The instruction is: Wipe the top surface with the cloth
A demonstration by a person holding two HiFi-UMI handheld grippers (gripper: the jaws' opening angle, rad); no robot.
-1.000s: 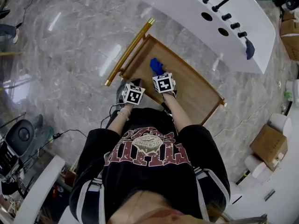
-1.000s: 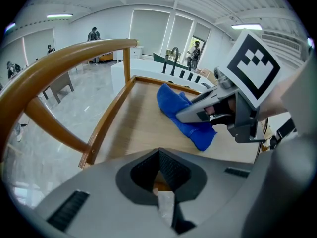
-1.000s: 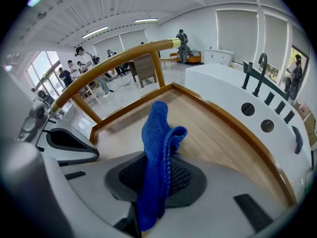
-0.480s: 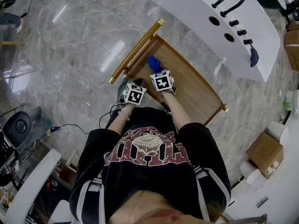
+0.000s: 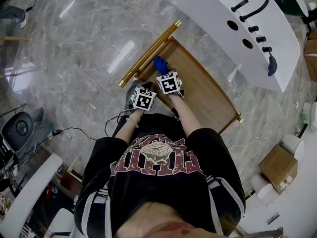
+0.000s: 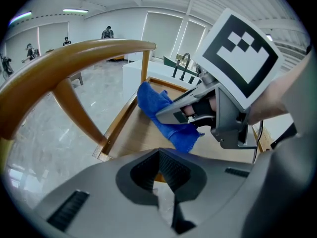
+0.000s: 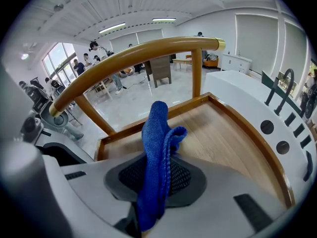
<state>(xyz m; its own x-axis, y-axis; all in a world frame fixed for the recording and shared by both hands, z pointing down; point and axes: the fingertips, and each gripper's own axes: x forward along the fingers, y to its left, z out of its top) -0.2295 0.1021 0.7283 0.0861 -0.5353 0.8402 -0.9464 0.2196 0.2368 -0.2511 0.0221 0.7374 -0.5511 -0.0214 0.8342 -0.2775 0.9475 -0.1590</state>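
Note:
The blue cloth [image 5: 159,63] hangs bunched from my right gripper [image 5: 162,70], which is shut on it over the wooden top [image 5: 203,90] near the gold handle [image 5: 148,53]. In the right gripper view the cloth [image 7: 158,148] stands up between the jaws of the right gripper [image 7: 153,192], above the wooden top [image 7: 223,133]. My left gripper [image 5: 138,90] sits just beside it at the top's near left edge, shut with nothing in it. The left gripper view shows its jaws closed together at the left gripper [image 6: 166,182] and the cloth [image 6: 161,113] touching the wood.
A raised wooden rim [image 5: 225,100] runs round the top. A white counter [image 5: 218,14] with a black faucet [image 5: 257,6] stands beyond it, a dark cloth [image 5: 271,63] hanging at its edge. Cardboard box [image 5: 277,165] at right, a cable [image 5: 74,130] on the marble floor at left.
My right gripper has slid the cloth across the wooden top toward the handle side. The left gripper has stayed beside it.

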